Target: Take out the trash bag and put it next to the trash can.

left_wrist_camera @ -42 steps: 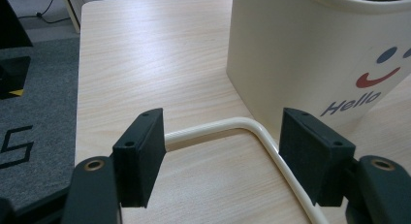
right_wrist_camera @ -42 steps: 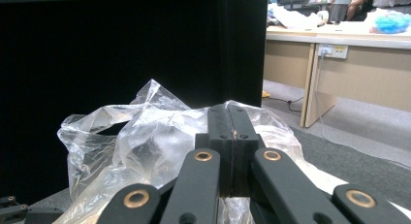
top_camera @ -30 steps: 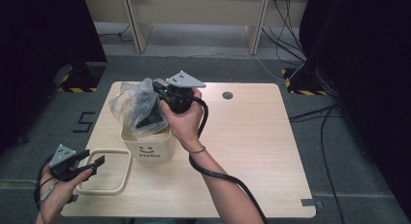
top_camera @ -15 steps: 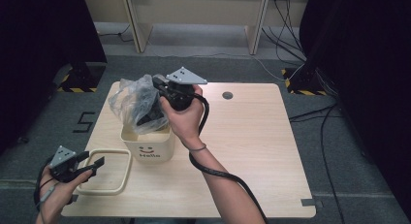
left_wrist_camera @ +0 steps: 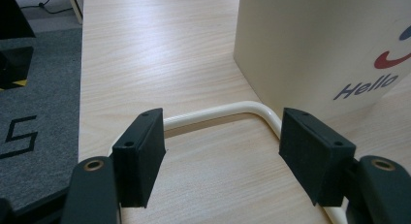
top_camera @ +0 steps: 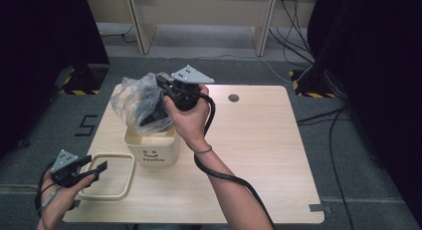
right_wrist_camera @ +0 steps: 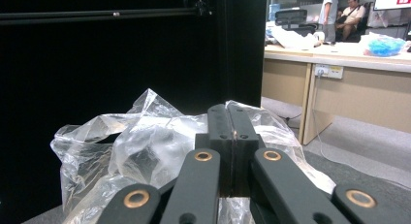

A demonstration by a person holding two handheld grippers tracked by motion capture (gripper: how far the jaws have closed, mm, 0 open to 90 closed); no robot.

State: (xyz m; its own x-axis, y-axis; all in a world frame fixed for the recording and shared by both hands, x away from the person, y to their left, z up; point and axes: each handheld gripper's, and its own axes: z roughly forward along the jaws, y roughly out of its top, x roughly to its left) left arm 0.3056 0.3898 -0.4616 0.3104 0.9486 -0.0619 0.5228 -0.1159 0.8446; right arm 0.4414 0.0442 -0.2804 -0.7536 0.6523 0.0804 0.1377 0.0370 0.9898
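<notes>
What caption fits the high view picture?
Right claw pinches a clear plastic bag over the cream bin.

We see a pale wooden tabletop (top_camera: 259,140) carrying a cream bin (top_camera: 152,148) near its left side, with a cream frame (top_camera: 107,175) lying flat just left of that bin.

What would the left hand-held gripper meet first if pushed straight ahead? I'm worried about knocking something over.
Probably the cream frame: the left hand-held gripper has open jaws either side of its rounded corner. Just past that stands the cream bin marked Hello. How high the jaws sit above the table is unclear.
</notes>
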